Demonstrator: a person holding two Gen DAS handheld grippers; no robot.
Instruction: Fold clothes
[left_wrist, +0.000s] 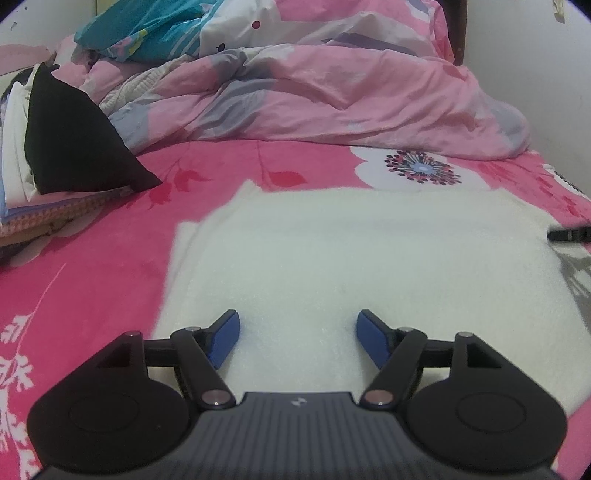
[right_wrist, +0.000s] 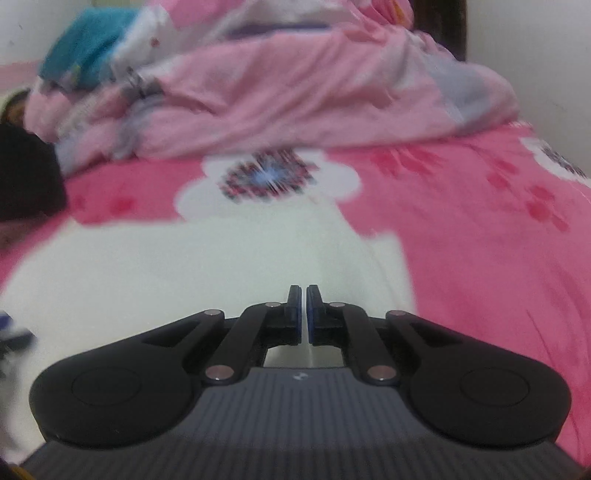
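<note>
White garment (left_wrist: 369, 258) spread flat on pink floral bedsheet (left_wrist: 110, 258), near edge under both grippers, far edge just short of big white flower print (left_wrist: 417, 166); outline fairly rectangular, so either laid out for folding or already folded in part, and cannot tell which. Looks soft, fleecy and light: likely to drape and sag when lifted, to cling a little to the plush sheet, not slippery, not fragile. Best taken at a corner or along a hem, pinching every layer there, since a grip mid-panel would only bunch it. Behind, rumpled pink quilt (left_wrist: 332, 96) heaped across the bed, teal cloth (left_wrist: 140, 26) on top of it. At left, stack of folded clothes (left_wrist: 22, 155) with a black piece (left_wrist: 74, 140) leaning on it, well apart from the white one. Left gripper (left_wrist: 297, 341) low over the near part of the white cloth, blue pads (left_wrist: 223, 341) wide apart, nothing between them. Right gripper (right_wrist: 303, 314) near the garment's right side, pads drawn almost together with a thin sliver showing between; whether cloth is pinched there cannot be told, view blurred.
</note>
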